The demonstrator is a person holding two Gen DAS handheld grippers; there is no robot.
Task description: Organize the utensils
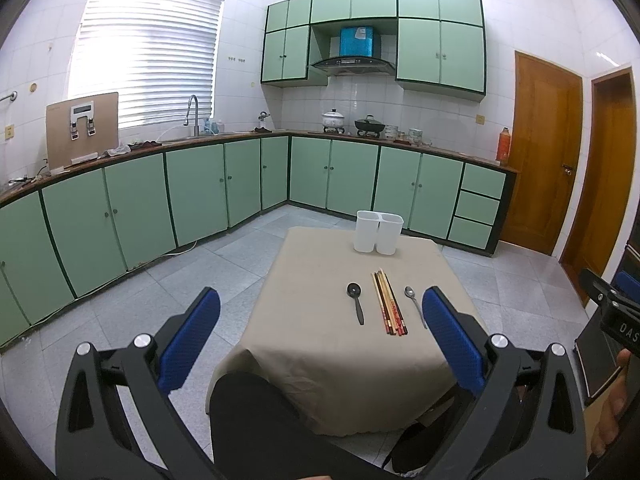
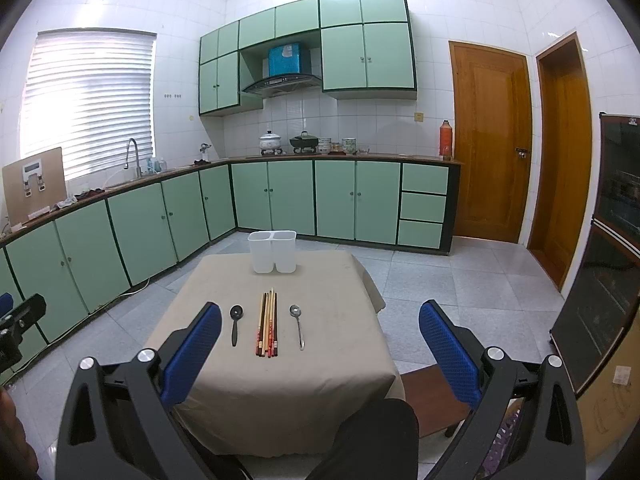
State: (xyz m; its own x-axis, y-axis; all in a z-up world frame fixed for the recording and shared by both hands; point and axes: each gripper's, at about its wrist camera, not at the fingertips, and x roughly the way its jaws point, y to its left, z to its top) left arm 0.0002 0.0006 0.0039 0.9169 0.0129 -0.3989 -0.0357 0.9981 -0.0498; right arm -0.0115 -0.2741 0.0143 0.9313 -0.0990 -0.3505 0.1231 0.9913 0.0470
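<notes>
Beige tablecloth (image 2: 280, 380) bare around chopsticks (image 2: 267, 326); both tongs wide

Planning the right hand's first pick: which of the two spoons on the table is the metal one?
The metal spoon lies right of the chopsticks, shiny and thin-handled. The black spoon lies on their left.

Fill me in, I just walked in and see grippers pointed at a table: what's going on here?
A seated person holds a gripper in each hand, about to sort utensils. Both the left gripper and right gripper are open, empty and held back from the cloth-covered table. A black spoon, a bundle of chopsticks and a metal spoon lie side by side on it. The white two-compartment holder stands at the far edge; nothing sticks out of it.
</notes>
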